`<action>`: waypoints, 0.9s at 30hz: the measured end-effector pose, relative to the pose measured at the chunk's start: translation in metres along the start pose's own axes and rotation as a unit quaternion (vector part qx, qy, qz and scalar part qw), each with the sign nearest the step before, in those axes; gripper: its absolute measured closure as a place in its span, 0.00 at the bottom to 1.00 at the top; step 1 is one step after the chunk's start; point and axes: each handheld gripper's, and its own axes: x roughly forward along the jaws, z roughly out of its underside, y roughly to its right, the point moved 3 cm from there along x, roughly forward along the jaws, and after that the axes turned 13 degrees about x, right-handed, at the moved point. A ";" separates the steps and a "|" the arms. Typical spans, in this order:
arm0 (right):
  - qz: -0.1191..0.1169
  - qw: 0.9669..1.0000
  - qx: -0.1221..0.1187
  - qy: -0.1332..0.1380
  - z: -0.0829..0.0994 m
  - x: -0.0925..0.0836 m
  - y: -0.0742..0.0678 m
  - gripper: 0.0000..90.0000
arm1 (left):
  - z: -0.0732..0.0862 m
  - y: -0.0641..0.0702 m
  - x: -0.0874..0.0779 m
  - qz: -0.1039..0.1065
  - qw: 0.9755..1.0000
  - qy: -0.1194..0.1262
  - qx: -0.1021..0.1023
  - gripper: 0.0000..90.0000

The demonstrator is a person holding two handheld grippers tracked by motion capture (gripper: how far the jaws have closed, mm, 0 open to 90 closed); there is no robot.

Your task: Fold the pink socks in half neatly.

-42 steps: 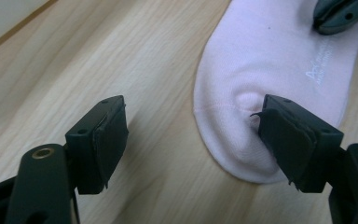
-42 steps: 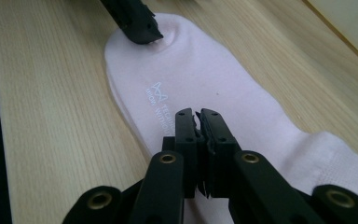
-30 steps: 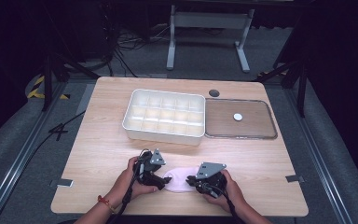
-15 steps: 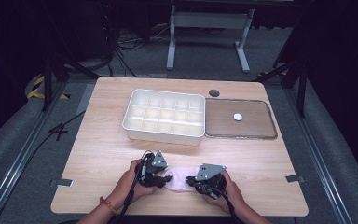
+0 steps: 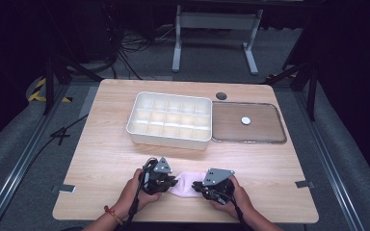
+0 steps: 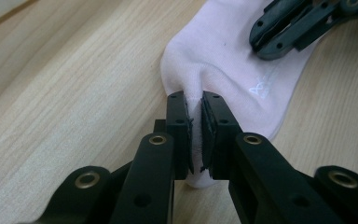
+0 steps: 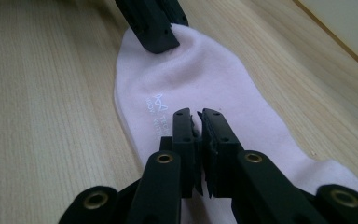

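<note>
Sock position: we see the pale pink fabric sock [image 5: 187, 183] lying flat at the wooden table's [image 5: 101, 159] near edge, between both grippers.
Left gripper [image 6: 194, 122]: jaws pinch a raised fold of sock.
Right gripper [image 7: 198, 135]: jaws nearly closed upon the sock; grip uncertain.
Containers: white compartmented plastic tray [image 5: 169, 119] holds nothing we see; clear flat lid [image 5: 248, 123] beside it carries a small white disc [image 5: 245, 120].
Sock look: small white logo [image 7: 161, 112].

One sock [image 5: 185, 183], two grippers, left [image 5: 169, 182] and right [image 5: 198, 185], one white compartment tray [image 5: 169, 119], one clear lid [image 5: 249, 123], one white disc [image 5: 245, 120], one table [image 5: 101, 144].
</note>
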 end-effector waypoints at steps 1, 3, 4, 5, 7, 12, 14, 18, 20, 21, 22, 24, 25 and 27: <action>0.003 1.000 -0.001 0.000 0.000 0.000 0.000 0.94 | -0.001 0.001 -0.001 -0.002 1.000 0.004 0.003 0.92; 0.002 1.000 0.003 0.001 -0.001 0.001 0.000 0.94 | -0.003 0.001 -0.003 -0.002 1.000 0.011 0.002 0.92; 0.000 1.000 0.006 0.002 -0.001 0.001 0.000 0.94 | -0.004 0.001 -0.005 -0.002 1.000 0.017 0.001 0.92; 0.000 1.000 0.006 0.004 -0.001 0.002 0.001 0.94 | -0.005 0.002 -0.006 -0.005 1.000 0.020 0.000 0.92; -0.003 1.000 0.012 0.004 -0.002 0.003 0.001 0.94 | -0.005 0.001 -0.007 -0.003 1.000 0.027 0.003 0.92; -0.007 1.000 0.015 0.002 -0.009 0.010 0.002 0.94 | -0.008 -0.001 -0.012 -0.014 0.999 0.038 0.006 0.91; -0.011 1.000 0.015 0.000 -0.013 0.014 0.002 0.94 | -0.008 -0.002 -0.015 -0.016 0.999 0.047 -0.001 0.91; -0.016 1.000 0.015 -0.005 -0.018 0.019 0.002 0.94 | -0.008 -0.005 -0.017 -0.022 0.998 0.053 -0.003 0.91; -0.017 1.000 0.016 -0.006 -0.021 0.022 0.002 0.94 | -0.009 -0.006 -0.017 -0.023 0.998 0.056 -0.003 0.91; -0.019 1.000 0.015 -0.007 -0.022 0.024 0.001 0.94 | -0.010 -0.006 -0.017 -0.022 0.998 0.060 -0.002 0.91; -0.019 1.000 0.015 -0.007 -0.024 0.026 0.001 0.94 | -0.011 -0.006 -0.017 -0.021 0.998 0.063 -0.003 0.91; -0.019 1.000 0.011 -0.008 -0.027 0.029 0.000 0.94 | -0.011 -0.007 -0.017 -0.024 0.998 0.056 0.006 0.91; -0.021 1.000 0.011 -0.007 -0.029 0.031 0.000 0.94 | -0.011 -0.006 -0.017 -0.026 0.998 0.056 0.001 0.91; -0.020 1.000 0.012 -0.007 -0.031 0.033 -0.001 0.94 | -0.010 -0.007 -0.018 -0.027 0.998 0.055 0.002 0.91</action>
